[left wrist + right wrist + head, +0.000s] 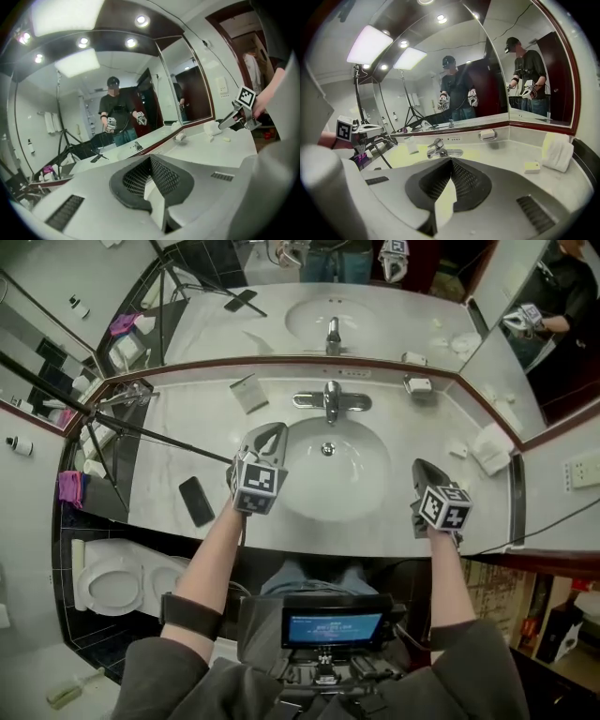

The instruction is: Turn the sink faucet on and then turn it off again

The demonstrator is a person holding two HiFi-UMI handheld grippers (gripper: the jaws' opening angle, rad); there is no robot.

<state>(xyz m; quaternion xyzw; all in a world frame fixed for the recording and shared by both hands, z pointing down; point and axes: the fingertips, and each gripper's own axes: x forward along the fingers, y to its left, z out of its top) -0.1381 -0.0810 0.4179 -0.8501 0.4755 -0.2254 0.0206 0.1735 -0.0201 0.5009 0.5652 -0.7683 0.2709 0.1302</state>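
Countertop [187, 427], left gripper [270, 430] above sink [361, 474] rim, faucet [331, 401] well apart

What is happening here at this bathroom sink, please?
A person stands at a bathroom counter and holds a two-jaw gripper in each hand. The left gripper and the right gripper are both shut and empty, one at each side of the sink. Neither touches the faucet, and no running water can be seen. A phone lies on the counter left of the basin.
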